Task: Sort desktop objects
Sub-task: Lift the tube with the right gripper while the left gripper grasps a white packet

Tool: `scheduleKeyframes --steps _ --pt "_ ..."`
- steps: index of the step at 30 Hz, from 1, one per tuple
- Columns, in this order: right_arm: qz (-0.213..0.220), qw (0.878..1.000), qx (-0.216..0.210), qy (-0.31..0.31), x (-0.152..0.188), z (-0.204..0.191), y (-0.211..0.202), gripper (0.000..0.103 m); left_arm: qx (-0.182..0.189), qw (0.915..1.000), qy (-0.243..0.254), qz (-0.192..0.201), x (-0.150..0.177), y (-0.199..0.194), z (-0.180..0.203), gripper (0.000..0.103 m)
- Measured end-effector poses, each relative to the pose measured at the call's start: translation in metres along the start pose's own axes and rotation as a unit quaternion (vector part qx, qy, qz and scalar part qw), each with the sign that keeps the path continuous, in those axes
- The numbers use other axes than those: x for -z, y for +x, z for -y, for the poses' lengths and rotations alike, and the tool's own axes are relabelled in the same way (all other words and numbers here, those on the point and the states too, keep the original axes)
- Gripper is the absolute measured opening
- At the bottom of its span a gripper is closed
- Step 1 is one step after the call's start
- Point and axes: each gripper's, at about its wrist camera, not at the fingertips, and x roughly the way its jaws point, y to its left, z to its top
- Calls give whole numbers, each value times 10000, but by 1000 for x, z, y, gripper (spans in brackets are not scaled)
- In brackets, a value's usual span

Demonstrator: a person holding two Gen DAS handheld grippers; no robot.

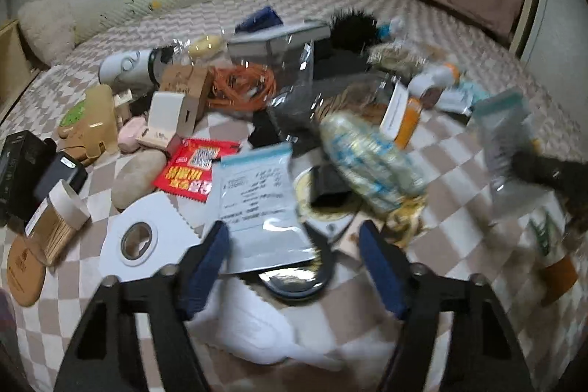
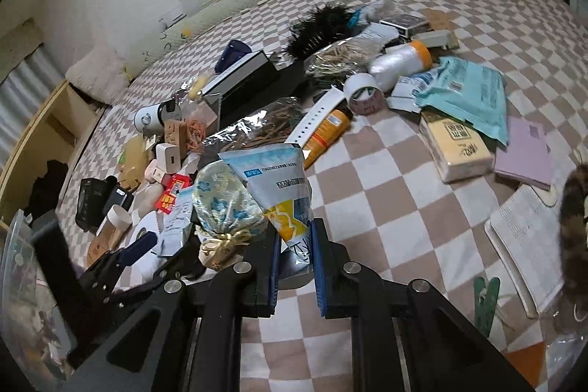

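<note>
Checkered cloth (image 2: 386,171) covers the whole work surface, and clutter is heaped across it.

Nearest me, my right claw (image 2: 296,276) is pinched on the lower end of a blue-and-white pouch (image 2: 283,186), whose top stands up just ahead of the pads. Just left of that claw sits a floral bag (image 2: 224,201) with a gold tie. Well off to its right lie a tissue pack (image 2: 459,149) and a pink notebook (image 2: 525,153).

My left claw (image 1: 294,259) stands partly open, holding nothing that I can see. A labelled zip bag (image 1: 257,201) lies just ahead of it, its lower edge reaching between the fingertips, but the pads are not pressing on it. A white tape roll (image 1: 137,241) lies just left of that claw. Further ahead are a red packet (image 1: 194,168) and, beyond it, an orange cable coil (image 1: 242,87).

Risks, as I judge them: the pouch is held by one limp end, so a quick swing could let it fold or slip out. On the left, closing now could catch only the bag's edge, or drag it into whatever lies under it. The left view is blurred, so my aim there is uncertain.
</note>
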Motion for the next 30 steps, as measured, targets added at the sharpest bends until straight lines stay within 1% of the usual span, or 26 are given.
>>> scheduleKeyframes --steps 1,4,5,6,8,9,10,12,13,16,18,21,26,30 --pt "2 10000 1 11 0 1 0 17 -14 10000 -8 -76 2 5 -5 69" --pt "11 10000 -6 33 -2 2 1 17 69 9999 -112 -57 5 7 -17 67" --pt "12 10000 -9 34 -2 2 2 17 82 9998 -158 -43 5 6 -20 62" --pt "6 10000 -12 40 -2 2 3 17 49 9998 -194 -34 4 6 -23 55" --pt "-20 10000 -22 52 -2 2 4 17 177 9994 -293 -58 2 6 -29 53" --pt "-37 10000 -33 61 -1 2 5 17 217 9992 -321 -58 2 6 -31 48" --pt "-40 10000 -36 60 -1 2 5 17 225 9992 -331 -49 2 6 -31 45" --pt "-46 10000 -43 59 -1 2 6 17 272 9987 -420 -64 2 6 -35 25" --pt "-49 10000 -46 59 0 2 6 17 311 9982 -500 -89 2 6 -38 17" --pt "-59 10000 -56 58 0 2 6 17 409 9963 -730 -178 2 7 -48 9" --pt "-64 10000 -59 46 0 1 6 17 444 9953 -825 -225 4 7 -53 7" --pt "-91 9999 -88 22 2 -1 7 17 504 9950 -831 -237 5 5 -56 6" --pt "-110 9999 -128 -35 4 -7 7 17 624 9930 -979 -234 7 -2 -62 4" --pt "-91 9997 -178 -111 6 -13 3 17 671 9937 -892 -98 8 -17 -61 3"
